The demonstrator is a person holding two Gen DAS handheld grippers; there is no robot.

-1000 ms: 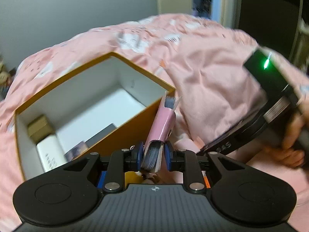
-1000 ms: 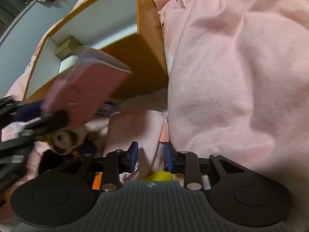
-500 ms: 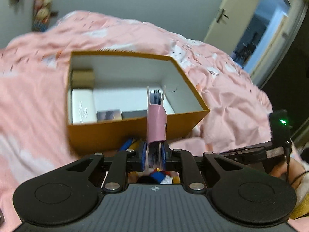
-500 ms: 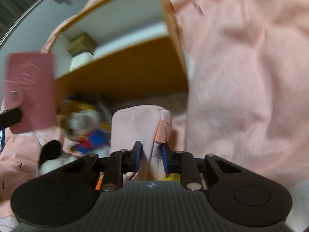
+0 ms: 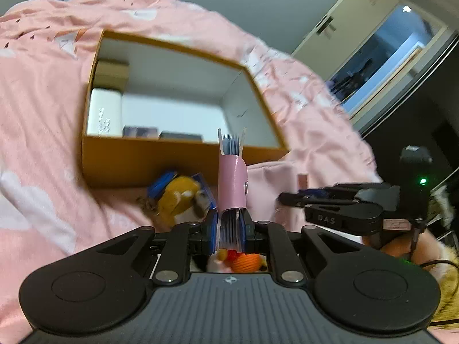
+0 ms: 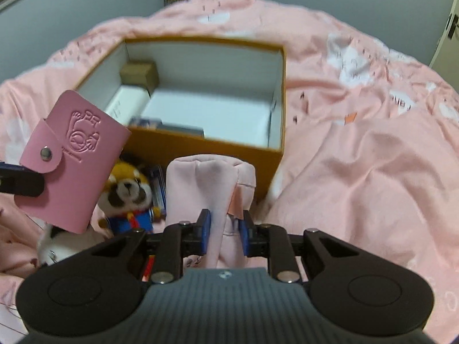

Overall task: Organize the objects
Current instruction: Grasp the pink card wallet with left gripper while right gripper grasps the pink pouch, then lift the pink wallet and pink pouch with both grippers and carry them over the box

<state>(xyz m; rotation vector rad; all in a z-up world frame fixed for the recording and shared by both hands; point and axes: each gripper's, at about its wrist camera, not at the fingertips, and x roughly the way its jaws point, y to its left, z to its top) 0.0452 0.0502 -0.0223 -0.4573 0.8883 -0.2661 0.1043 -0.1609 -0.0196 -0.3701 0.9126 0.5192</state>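
While both grippers hovered just short of the orange box [image 6: 200,149], each already carried something. The left gripper [image 5: 228,230] was closed edge-on upon the pink card holder [image 6: 73,160], pinching its stack of sleeves near the snap end so the rest stood up and away, above the bedding and just near of the box's near wall. The right gripper [image 6: 224,230] was closed on a fold of the pale pink pouch [image 6: 210,183], which rose limply between its pads, also just near of that wall.

The box sat on the pink duvet [image 6: 358,157], open-topped, with a small brown carton [image 6: 139,72] in its far left corner, a white box [image 6: 126,106] near it, and two dark flat items [image 5: 160,133] along the near wall; the right half of the floor looked bare. A plush red panda [image 6: 127,193] lay outside, against the near wall.

To place well, each load probably needed lifting clear over the near rim before lowering. The holder would likely sit best laid flat in the open right half. Moving one at a time would avoid the grippers crowding.
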